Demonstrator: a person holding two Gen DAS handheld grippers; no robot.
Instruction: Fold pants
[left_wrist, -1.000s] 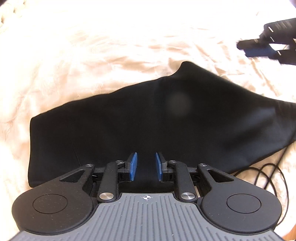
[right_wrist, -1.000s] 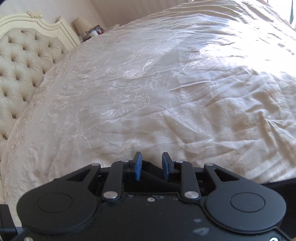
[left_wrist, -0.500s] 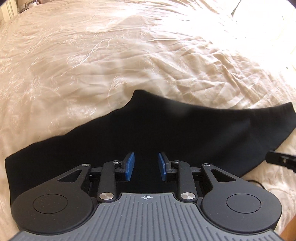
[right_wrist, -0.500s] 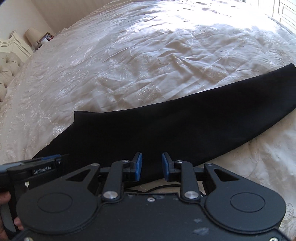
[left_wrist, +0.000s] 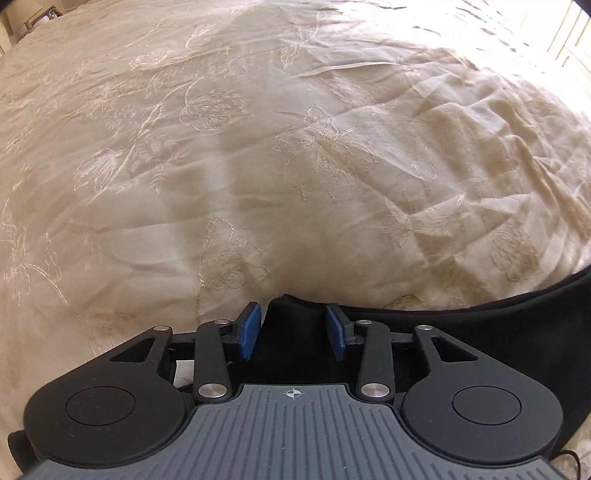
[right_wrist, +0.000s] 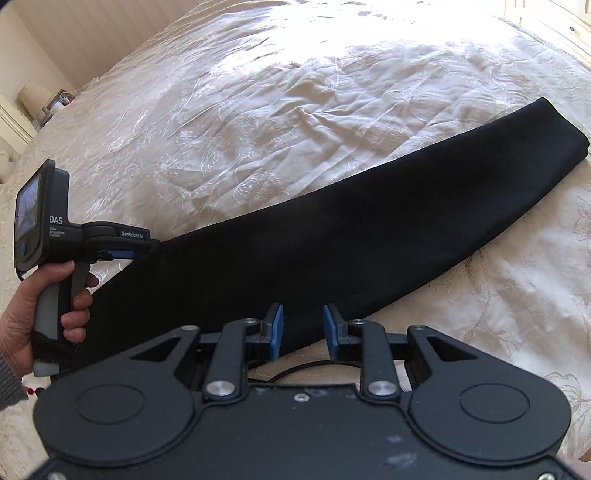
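We see the left gripper (left_wrist: 293, 328) with black linkage arms, silver screws, blue fingers (left_wrist: 249, 330) and a ribbed grey housing; its side, in the right wrist view, shows a screen, white "DAS" lettering and a grey handle.

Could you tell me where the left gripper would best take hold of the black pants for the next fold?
Probably the raised crotch point of the black pants, coming down from above. That peak stands up off the bedspread between the left gripper fingers, whose jaws have just been opening and do not yet pinch it.
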